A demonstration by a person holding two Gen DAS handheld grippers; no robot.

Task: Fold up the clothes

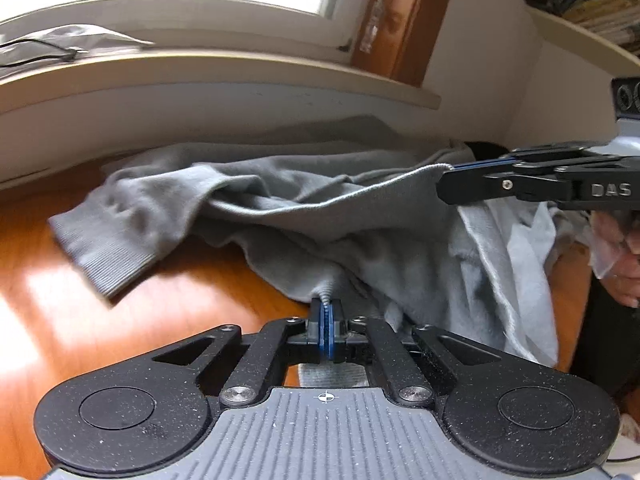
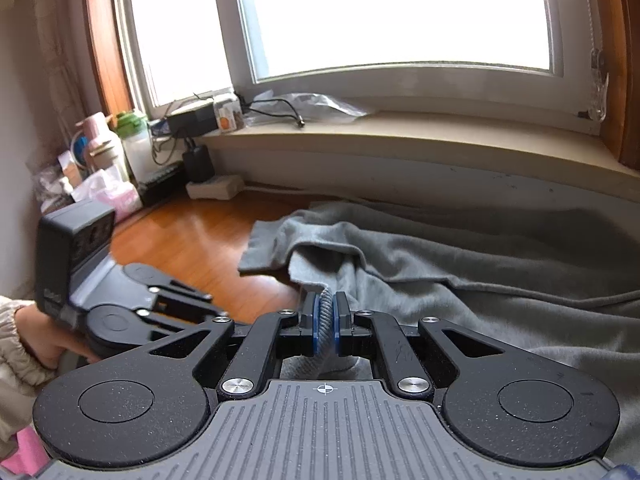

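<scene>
Left wrist: left gripper, lower centre, clamped on sweater hem; sweater sprawls mid-frame on floor.

Right wrist: right gripper pinches ribbed edge, centre. Risk: thin bites slipping under uneven tension.

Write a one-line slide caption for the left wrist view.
Left gripper and right gripper each pinch an edge of a grey sweater on the wooden floor.
</scene>
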